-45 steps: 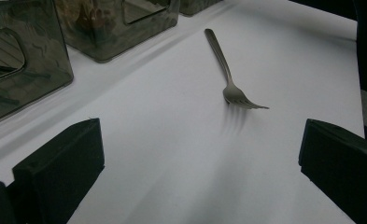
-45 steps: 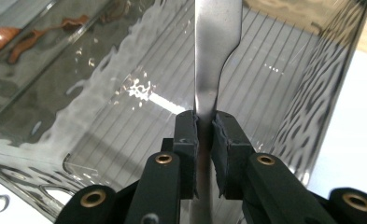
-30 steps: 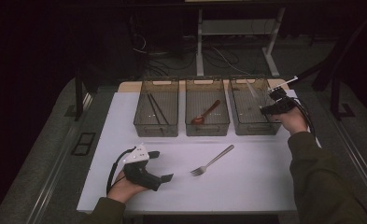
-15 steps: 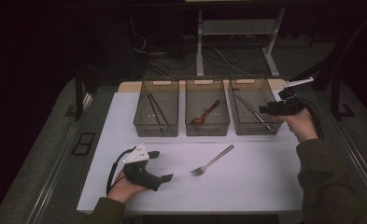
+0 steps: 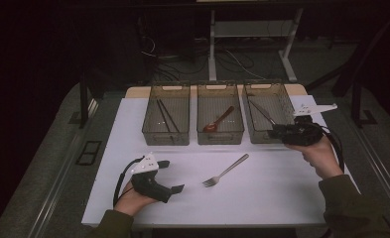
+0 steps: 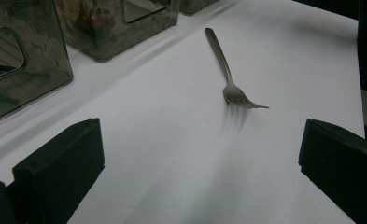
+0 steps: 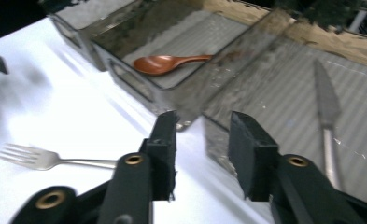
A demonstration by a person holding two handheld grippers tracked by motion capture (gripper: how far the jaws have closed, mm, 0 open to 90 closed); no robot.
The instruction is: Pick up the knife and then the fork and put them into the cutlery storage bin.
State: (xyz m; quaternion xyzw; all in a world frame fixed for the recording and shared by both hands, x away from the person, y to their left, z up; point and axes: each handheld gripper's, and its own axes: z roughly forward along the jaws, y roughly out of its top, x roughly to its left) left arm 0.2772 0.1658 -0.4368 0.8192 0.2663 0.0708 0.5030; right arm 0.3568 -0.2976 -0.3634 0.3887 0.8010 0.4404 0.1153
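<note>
1. One fork (image 5: 226,171) lies flat on the white table top (image 5: 282,198), in front of the row of three bins and between the two hands, touched by neither gripper. In the high view its long axis runs on a diagonal: the handle end points up and to the right, toward the gap between the middle bin (image 5: 220,120) and the right bin (image 5: 267,118), and the tines point down-left toward the person's side.
2. It is plain, bright metal, with a slim handle that widens at its rounded end and a short curved head.
3. From the left gripper view the fork (image 6: 230,77) shows its tines lifting slightly off the table and throwing a soft shadow, which the high view is too small to show.
4. From the right gripper view the fork (image 7: 45,158) shows its separate prongs, and beyond it lie a brown wooden spoon (image 7: 169,63) in the middle bin and a metal knife (image 7: 328,121) in the right bin.
5. The left gripper (image 5: 170,176) rests low near the table's front edge, jaws wide apart and empty.
6. The right gripper (image 5: 277,133) is held at the right bin's near corner; its jaws have just been closing, stand partly open, and hold nothing between them.
</note>
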